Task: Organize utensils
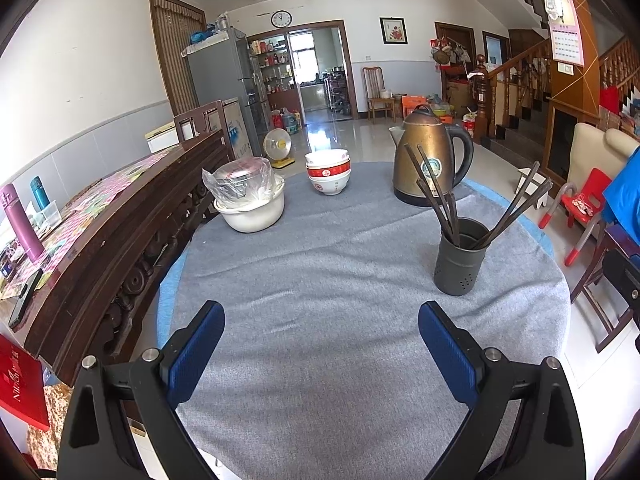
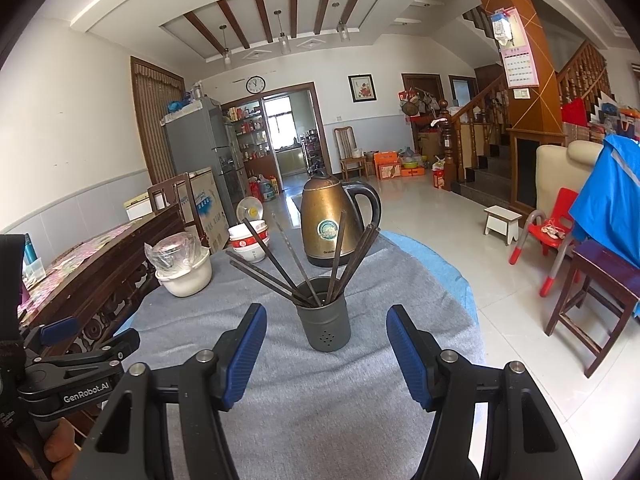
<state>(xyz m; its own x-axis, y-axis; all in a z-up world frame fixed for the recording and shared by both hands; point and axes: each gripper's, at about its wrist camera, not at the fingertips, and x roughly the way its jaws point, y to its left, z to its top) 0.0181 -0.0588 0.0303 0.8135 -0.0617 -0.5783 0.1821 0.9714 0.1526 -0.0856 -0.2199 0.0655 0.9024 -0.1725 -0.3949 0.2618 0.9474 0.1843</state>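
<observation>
A dark grey utensil holder (image 1: pixel 460 256) (image 2: pixel 324 316) stands upright on the grey-clothed round table (image 1: pixel 320 264) (image 2: pixel 280 400). Several dark chopsticks (image 1: pixel 436 196) (image 2: pixel 280 268) lean out of it in different directions. My left gripper (image 1: pixel 322 324) hovers open over the near part of the cloth, with the holder ahead and to its right. My right gripper (image 2: pixel 326 328) is open just short of the holder, which sits between the line of its blue pads (image 2: pixel 246 356) without touching them. In the right wrist view the left gripper (image 2: pixel 92 332) shows at the left edge, open.
A brass-coloured kettle (image 1: pixel 428 160) (image 2: pixel 332 224) stands behind the holder. Stacked white and red bowls (image 1: pixel 329 172) (image 2: pixel 250 242) and a plastic-wrapped pot in a white basin (image 1: pixel 250 200) (image 2: pixel 182 268) sit at the table's far left. A dark wooden bench (image 1: pixel 120 240) flanks the left; chairs (image 2: pixel 592 296) stand right.
</observation>
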